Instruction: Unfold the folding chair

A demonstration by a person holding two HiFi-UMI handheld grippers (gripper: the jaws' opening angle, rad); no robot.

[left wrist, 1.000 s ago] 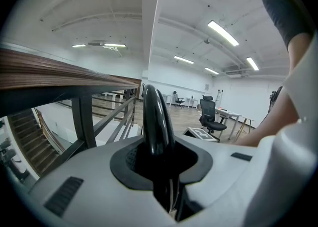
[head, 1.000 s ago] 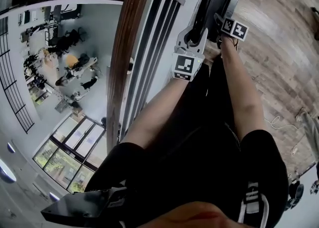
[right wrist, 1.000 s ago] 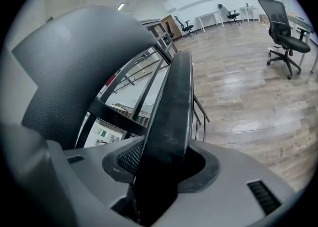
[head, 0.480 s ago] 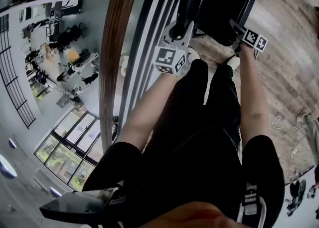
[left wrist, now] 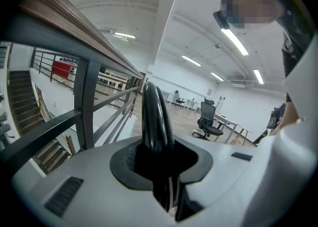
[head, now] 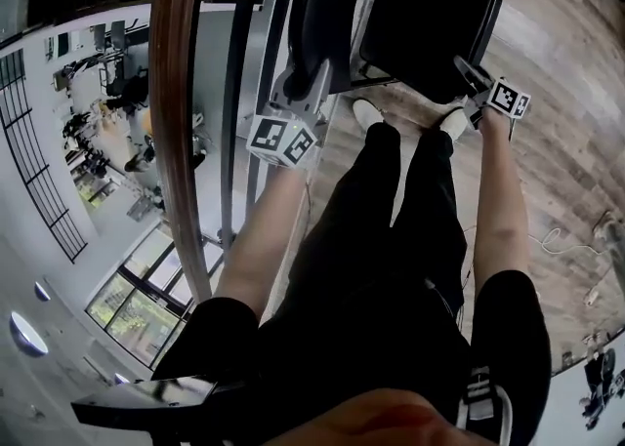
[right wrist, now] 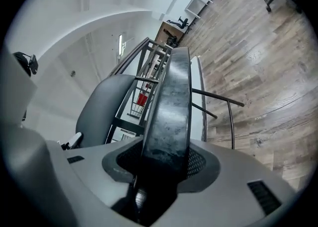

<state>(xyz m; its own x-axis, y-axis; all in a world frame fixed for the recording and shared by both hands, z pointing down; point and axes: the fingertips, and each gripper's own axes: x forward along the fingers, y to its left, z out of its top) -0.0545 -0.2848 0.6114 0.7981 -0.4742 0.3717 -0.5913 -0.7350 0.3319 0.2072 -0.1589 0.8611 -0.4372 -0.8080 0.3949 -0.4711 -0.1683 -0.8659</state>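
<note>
The black folding chair stands by my feet at the top of the head view. Its seat (head: 430,29) lies spread out flat and its backrest (head: 327,15) stands at the left of it. My left gripper (head: 311,78) is shut on the backrest's top edge, a glossy black rim (left wrist: 156,121) running up between the jaws of the left gripper (left wrist: 159,171). My right gripper (head: 467,71) is shut on the seat's front edge; that thick dark rim (right wrist: 171,107) fills the jaws of the right gripper (right wrist: 159,171). In the right gripper view, the backrest (right wrist: 99,107) shows beyond it.
A wooden handrail (head: 176,112) on dark metal bars (head: 234,102) runs close along the left, with an open drop to a lower floor behind it. My legs and white shoes (head: 366,114) are right under the chair. Wood floor (head: 566,34) spreads to the right, with a cable (head: 562,239) on it.
The seat has swung away from the backrest and now lies flat and wide. My right gripper went right and down with it. The left gripper sank a little with the backrest.
</note>
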